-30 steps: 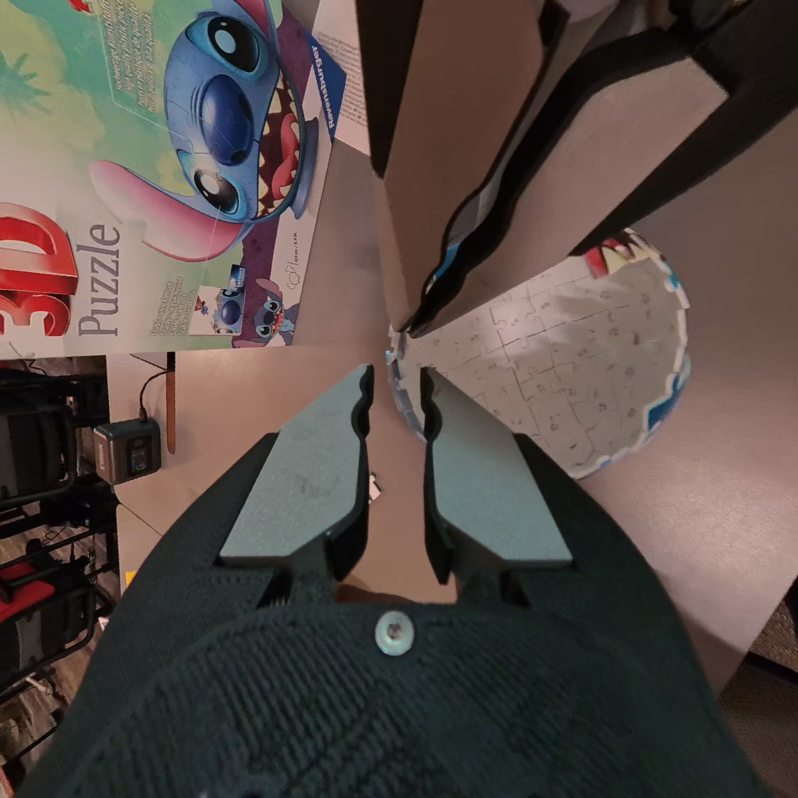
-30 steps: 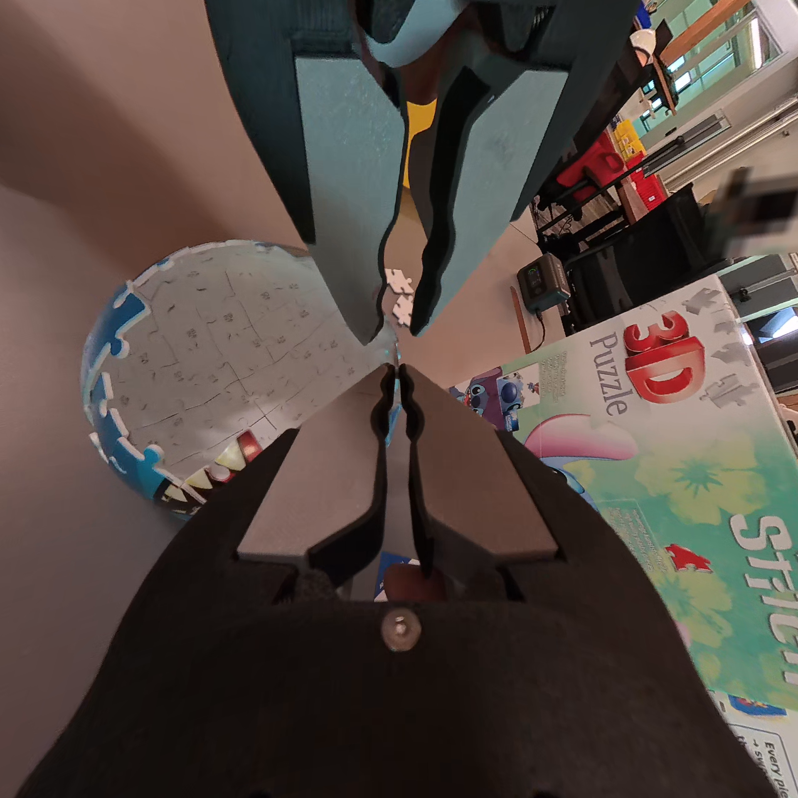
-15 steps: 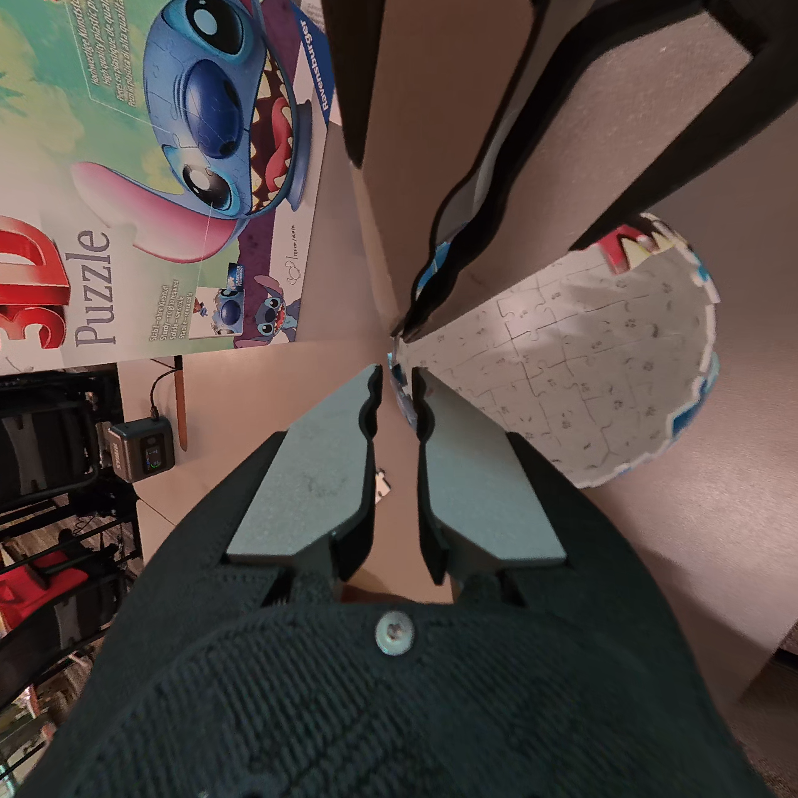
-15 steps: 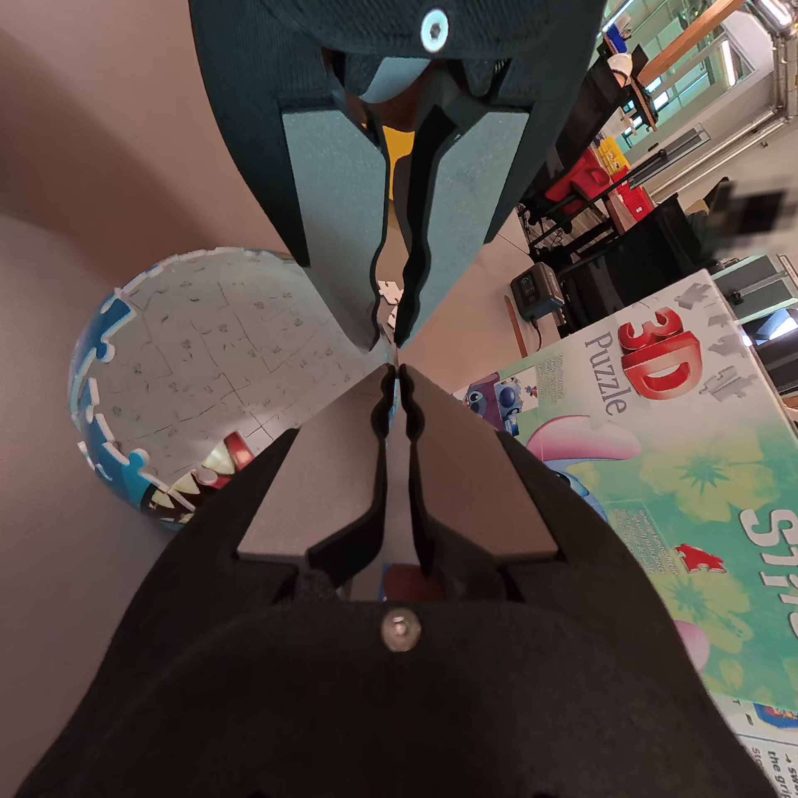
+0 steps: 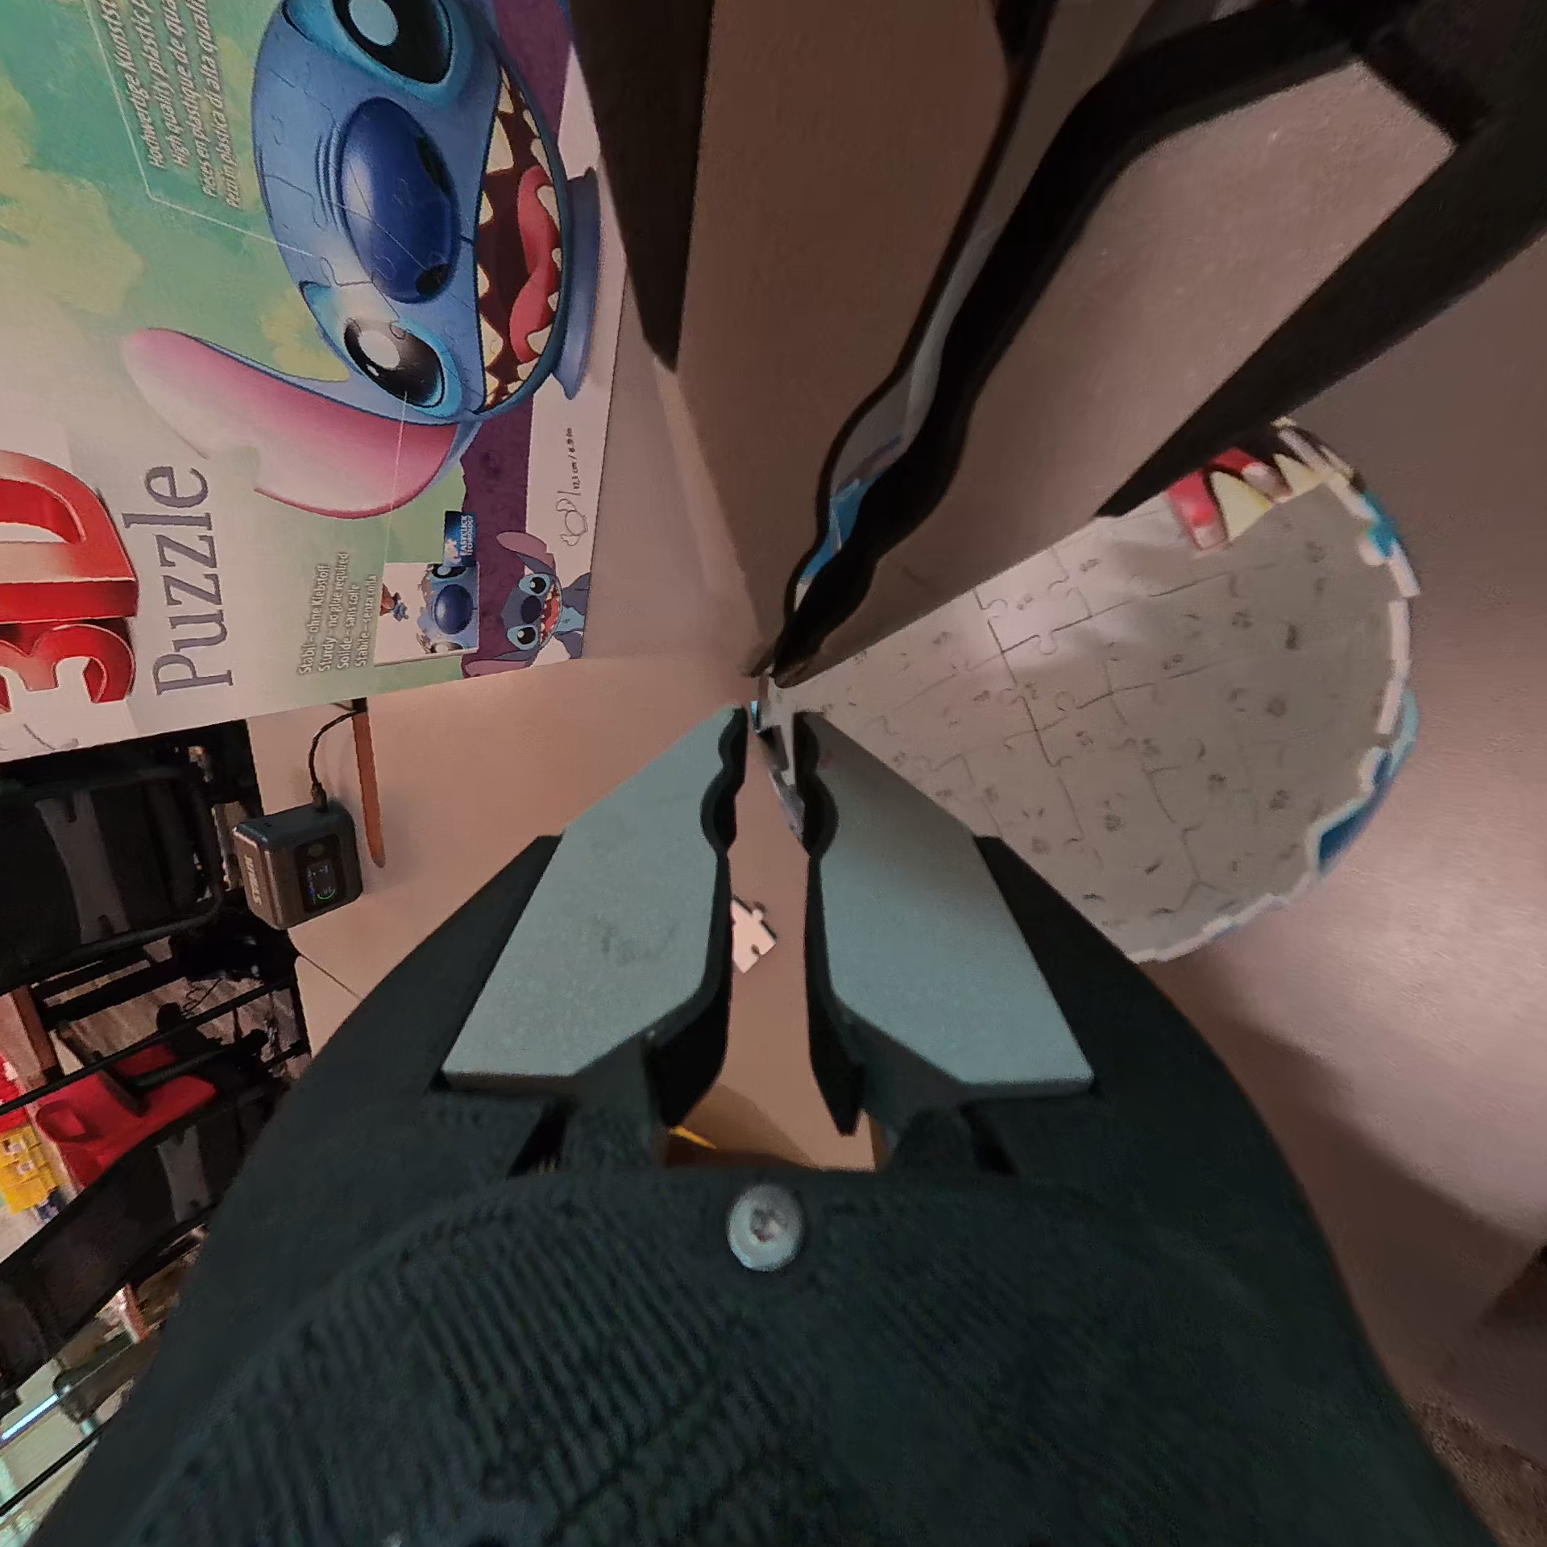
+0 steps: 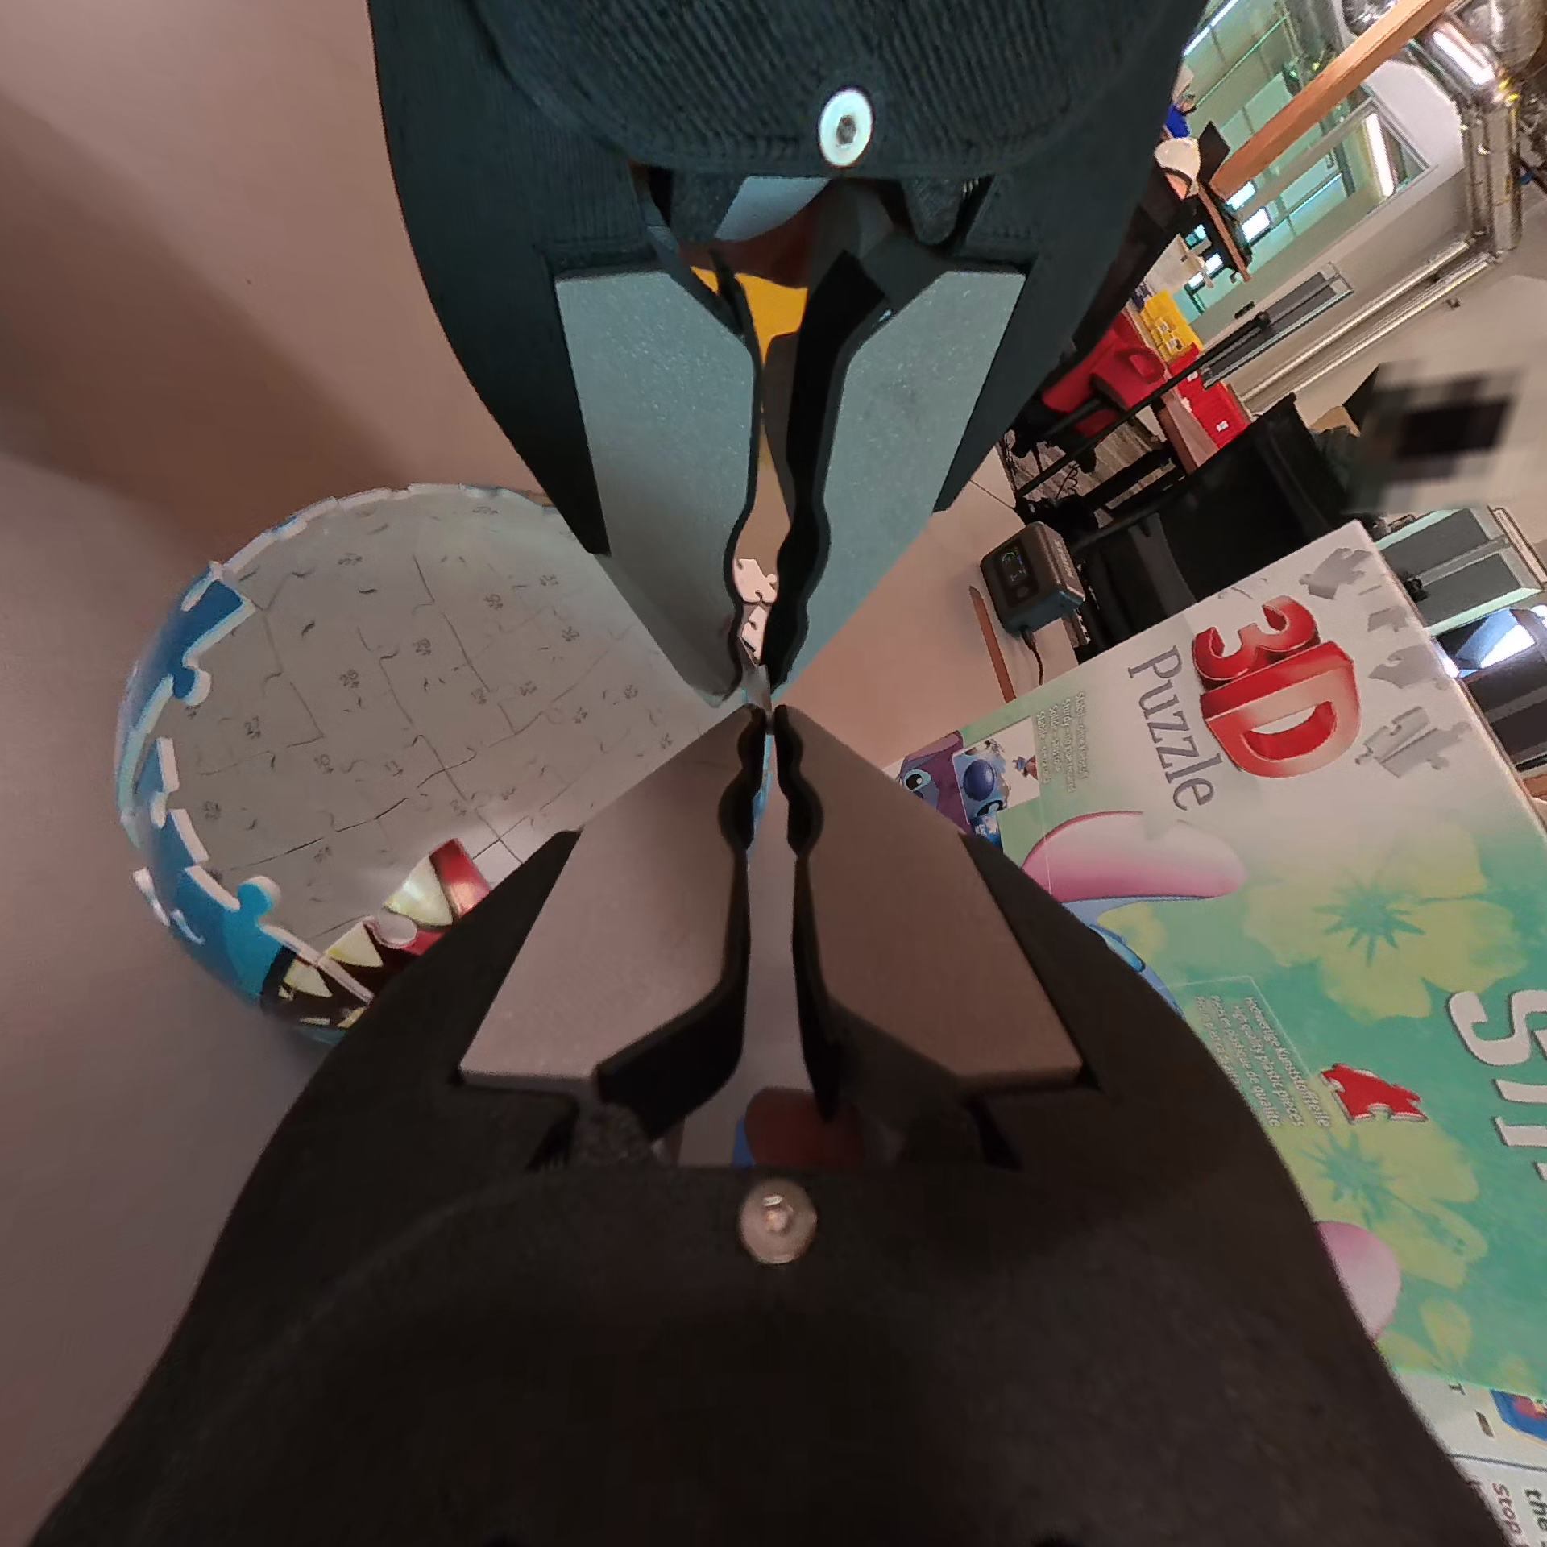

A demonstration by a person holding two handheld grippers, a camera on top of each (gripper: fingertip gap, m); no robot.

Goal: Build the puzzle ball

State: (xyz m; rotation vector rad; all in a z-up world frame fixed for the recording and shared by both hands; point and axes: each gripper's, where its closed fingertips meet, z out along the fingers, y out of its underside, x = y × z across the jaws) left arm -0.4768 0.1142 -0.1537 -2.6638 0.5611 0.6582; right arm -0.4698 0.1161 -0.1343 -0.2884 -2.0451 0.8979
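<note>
Both grippers (image 5: pixel 768 727) (image 6: pixel 768 722) pinch ball (image 6: pixel 377 711) rim, tip-to-tip.

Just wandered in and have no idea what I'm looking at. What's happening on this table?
A person is building a 3D puzzle ball with two tools. The left hand-held gripper, with grey-green pads, and the right hand-held gripper, with black fingers, meet tip to tip at the rim of the half-built puzzle ball, each pinching a thin puzzle piece there. The ball's open shell lies on its side. A loose puzzle piece lies on the table, and the puzzle box sits beside it.
</note>
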